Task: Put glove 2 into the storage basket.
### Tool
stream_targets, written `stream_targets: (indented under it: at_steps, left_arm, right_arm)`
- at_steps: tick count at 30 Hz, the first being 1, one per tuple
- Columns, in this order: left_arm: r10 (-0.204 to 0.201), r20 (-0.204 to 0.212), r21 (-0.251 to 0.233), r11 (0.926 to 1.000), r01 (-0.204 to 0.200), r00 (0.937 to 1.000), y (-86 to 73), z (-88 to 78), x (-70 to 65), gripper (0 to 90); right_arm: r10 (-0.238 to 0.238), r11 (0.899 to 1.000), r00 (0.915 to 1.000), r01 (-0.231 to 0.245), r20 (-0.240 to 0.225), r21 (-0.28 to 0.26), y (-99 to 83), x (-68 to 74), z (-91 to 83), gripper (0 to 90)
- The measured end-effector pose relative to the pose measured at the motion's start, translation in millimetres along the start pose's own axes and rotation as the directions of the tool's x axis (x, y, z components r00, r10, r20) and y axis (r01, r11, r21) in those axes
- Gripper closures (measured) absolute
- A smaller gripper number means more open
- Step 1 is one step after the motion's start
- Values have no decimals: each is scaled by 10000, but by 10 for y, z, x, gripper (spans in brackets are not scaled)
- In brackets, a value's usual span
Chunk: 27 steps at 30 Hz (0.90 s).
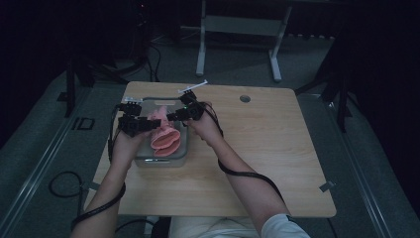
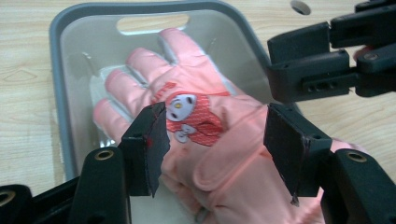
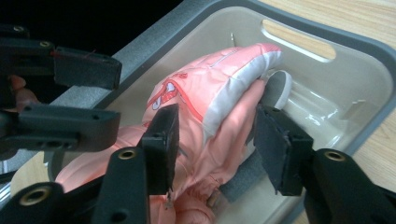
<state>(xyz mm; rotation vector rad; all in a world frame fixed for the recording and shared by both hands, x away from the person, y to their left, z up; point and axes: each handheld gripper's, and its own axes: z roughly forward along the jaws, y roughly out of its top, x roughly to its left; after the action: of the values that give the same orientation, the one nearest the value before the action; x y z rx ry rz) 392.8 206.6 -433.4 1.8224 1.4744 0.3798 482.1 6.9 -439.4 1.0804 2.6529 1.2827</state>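
We see a pink glove [image 1: 164, 133] lying in a grey tub [image 1: 162, 160] that sits toward nine o'clock on the wooden table [image 1: 267, 148]. From above, the left gripper [image 1: 148, 123] comes at the glove from nine o'clock and the right gripper [image 1: 174, 117] from about two o'clock – both over the tub. In the left gripper view the glove [image 2: 196, 126] lies back up, its fingers toward twelve o'clock by the handle slot in the tub's [image 2: 58, 70] wall, a cartoon patch on its back; our left jaws stand spread to either side of its cuff end, and we cannot tell whether the pads press it. In the right gripper view the glove [image 3: 210, 98] bulges up between the right jaws, which are parted – their pads just beside the fabric, not clamping it. The other gripper [image 3: 70, 98] shows at nine o'clock there.
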Motion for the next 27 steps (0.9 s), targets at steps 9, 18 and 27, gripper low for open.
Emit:
stream_targets:
  at_steps: [9, 18, 27]
  left_arm:
    - [624, 120, -882, 9942, -611, 9980, -21, -112, -219, 265]
    - [1177, 481, -1178, 9868, -1113, 9919, -14, -75, -447, 159]
    - [2096, 620, -1247, 9717, -2008, 9758, 0, -11, -745, 16]
  right_arm:
    - [-572, 9973, 9984, 572, -1, -457, -70, -78, -255, 359]
    - [-919, 9939, 9956, 905, -198, -629, -109, -169, -495, 207]
    - [-1151, 9921, 9933, 1157, 140, -483, -265, -308, -657, 164]
